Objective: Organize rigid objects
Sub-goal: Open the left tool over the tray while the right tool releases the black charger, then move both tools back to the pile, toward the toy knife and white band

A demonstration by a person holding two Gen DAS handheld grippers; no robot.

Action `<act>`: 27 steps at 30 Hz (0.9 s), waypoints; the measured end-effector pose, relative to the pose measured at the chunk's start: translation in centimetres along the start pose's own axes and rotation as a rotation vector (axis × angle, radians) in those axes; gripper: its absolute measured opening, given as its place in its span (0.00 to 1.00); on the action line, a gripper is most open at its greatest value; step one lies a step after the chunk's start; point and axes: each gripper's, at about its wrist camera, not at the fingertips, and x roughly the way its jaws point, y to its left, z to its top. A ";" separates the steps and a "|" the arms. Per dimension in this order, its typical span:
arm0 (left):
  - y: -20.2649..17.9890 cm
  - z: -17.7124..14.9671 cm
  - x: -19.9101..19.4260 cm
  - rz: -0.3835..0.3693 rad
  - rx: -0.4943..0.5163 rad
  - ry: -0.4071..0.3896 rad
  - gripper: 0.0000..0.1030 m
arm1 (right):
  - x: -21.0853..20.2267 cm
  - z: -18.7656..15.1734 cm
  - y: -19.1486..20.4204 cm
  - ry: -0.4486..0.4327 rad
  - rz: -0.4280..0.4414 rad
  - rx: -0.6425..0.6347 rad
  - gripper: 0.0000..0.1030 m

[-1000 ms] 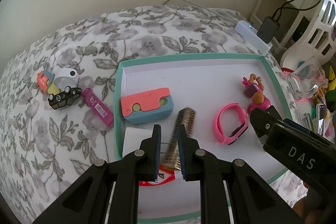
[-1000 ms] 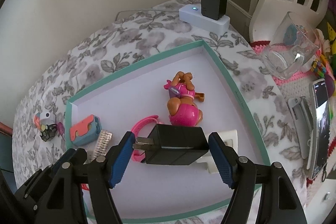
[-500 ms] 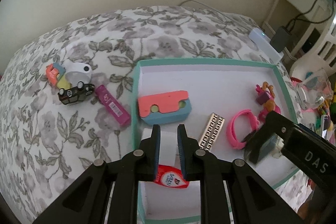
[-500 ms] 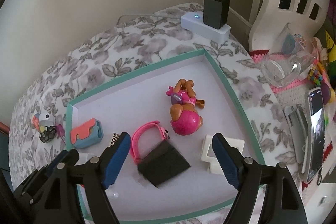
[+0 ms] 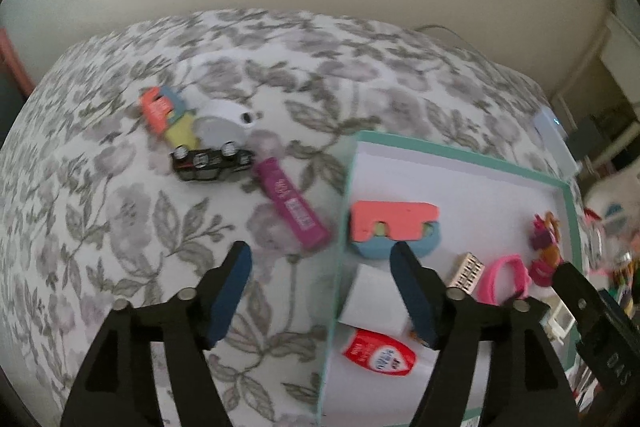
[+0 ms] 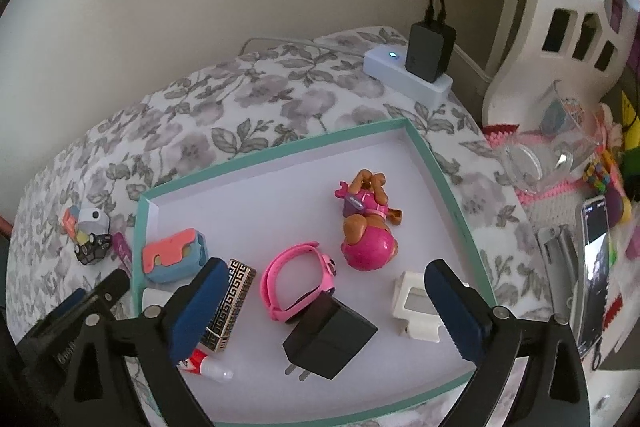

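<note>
Inside the teal-rimmed tray [image 6: 448,183], the black charger [image 6: 332,339] lies near its front edge below the right gripper [image 6: 320,311], jaws opening, nothing pinched. Left gripper [image 5: 320,291] is spreading too, empty, straddling the tray's left wall, so it could easily clip it going for the toy car [image 5: 212,161].

A teal-rimmed white tray [image 6: 452,187] sits on grey-floral cloth [image 6: 280,99], holding a pink band [image 6: 296,279].

Charger [image 6: 330,341] in tray [image 6: 436,163], between wristband [image 6: 298,281] and holder [image 6: 416,305].

Soft daylight, fisheye warp, left-wrist blur
</note>
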 end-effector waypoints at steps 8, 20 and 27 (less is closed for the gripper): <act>2.2 0.1 0.8 0.068 -0.080 0.029 0.91 | -0.1 -0.1 0.8 -0.006 -0.009 -0.031 1.00; 3.4 0.2 1.0 0.099 -0.117 0.044 0.99 | 0.2 -0.6 3.2 0.009 -0.002 -0.096 1.00; 6.0 0.5 1.3 0.174 -0.198 0.094 0.99 | 0.1 -1.5 6.7 0.009 0.055 -0.169 1.00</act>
